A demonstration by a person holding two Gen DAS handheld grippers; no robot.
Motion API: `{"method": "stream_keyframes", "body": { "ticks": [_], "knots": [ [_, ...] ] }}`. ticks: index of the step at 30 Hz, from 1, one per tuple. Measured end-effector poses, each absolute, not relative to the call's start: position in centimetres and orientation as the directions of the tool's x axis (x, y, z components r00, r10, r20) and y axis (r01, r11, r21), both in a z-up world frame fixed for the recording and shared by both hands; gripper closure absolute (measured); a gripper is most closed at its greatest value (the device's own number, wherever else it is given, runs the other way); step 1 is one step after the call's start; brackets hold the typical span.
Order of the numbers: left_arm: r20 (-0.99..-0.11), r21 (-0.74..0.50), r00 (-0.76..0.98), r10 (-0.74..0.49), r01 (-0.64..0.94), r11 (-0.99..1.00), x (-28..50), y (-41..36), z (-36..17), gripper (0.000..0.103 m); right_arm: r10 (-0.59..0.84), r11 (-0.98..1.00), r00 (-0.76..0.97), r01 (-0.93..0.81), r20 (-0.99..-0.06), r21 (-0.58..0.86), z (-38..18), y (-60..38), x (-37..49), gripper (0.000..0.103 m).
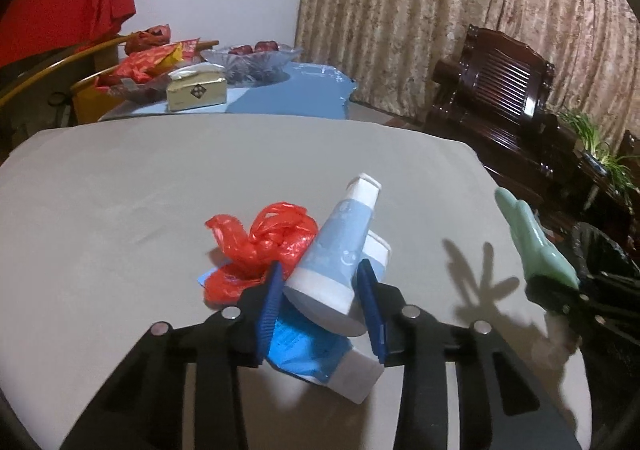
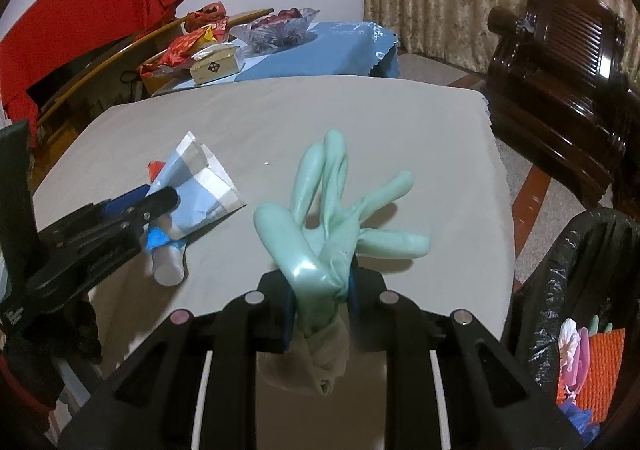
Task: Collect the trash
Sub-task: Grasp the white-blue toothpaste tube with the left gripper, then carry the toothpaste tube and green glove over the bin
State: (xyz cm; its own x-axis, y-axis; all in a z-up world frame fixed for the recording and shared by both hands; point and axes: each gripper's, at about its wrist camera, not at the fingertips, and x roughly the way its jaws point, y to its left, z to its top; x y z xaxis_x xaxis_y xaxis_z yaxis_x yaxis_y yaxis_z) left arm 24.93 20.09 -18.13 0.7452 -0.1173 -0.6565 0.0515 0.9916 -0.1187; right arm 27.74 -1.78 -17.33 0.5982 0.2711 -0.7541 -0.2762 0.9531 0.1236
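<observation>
Left wrist view: the left tool (image 1: pixel 320 292) has its blue pads either side of the flat crimped end of a pale blue tube (image 1: pixel 338 254), cap pointing to 12 o'clock. The pads look to be on it, so I'd call that a grip. A second tube (image 1: pixel 320 358) lies underneath on the tabletop (image 1: pixel 120 210), and a crumpled red bag (image 1: pixel 264 246) sits touching at 10 o'clock. The tube should be light and half stiff — the crimp is the firm place to hold, the glossy body likely slippery. The bag is soft and would crush to nothing. No lettering on either tube is readable.

Right wrist view: the right tool (image 2: pixel 320 290) is clamped on the gathered cuff of a green glove (image 2: pixel 328 210), fingers splaying up toward 12 o'clock. It is limp, thin rubber — the bunched cuff is the sensible hold. At 3 to 4 o'clock stands a black-lined bin (image 2: pixel 568 290) already holding scraps.
</observation>
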Motion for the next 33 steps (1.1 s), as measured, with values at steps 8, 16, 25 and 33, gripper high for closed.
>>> {"method": "stream_keyframes", "body": {
  "ticks": [8, 16, 25, 33],
  "knots": [
    [-0.624, -0.143, 0.767, -0.149, 0.075, 0.987, 22.7, 19.0, -16.7, 0.066, 0.28, 0.951, 0.597, -0.279, -0.752, 0.132, -17.1, -2.1, 27.3, 0.083],
    [-0.596, -0.12, 0.79, -0.144, 0.09, 0.989, 21.2, 17.8, -14.5, 0.066, 0.292, 0.949, 0.622, -0.281, -0.727, 0.141, -15.0, -2.9, 26.5, 0.083],
    [-0.578, -0.106, 0.803, -0.143, 0.099, 0.989, 19.2, 16.5, -11.8, 0.066, 0.308, 0.946, 0.657, -0.29, -0.688, 0.146, -11.7, -4.3, 24.0, 0.083],
    [-0.561, -0.124, 0.809, -0.175, 0.127, 0.984, 17.3, 14.3, -10.6, 0.066, 0.302, 0.949, 0.682, -0.278, -0.666, 0.146, -9.4, -7.0, 21.4, 0.083]
  ]
}}
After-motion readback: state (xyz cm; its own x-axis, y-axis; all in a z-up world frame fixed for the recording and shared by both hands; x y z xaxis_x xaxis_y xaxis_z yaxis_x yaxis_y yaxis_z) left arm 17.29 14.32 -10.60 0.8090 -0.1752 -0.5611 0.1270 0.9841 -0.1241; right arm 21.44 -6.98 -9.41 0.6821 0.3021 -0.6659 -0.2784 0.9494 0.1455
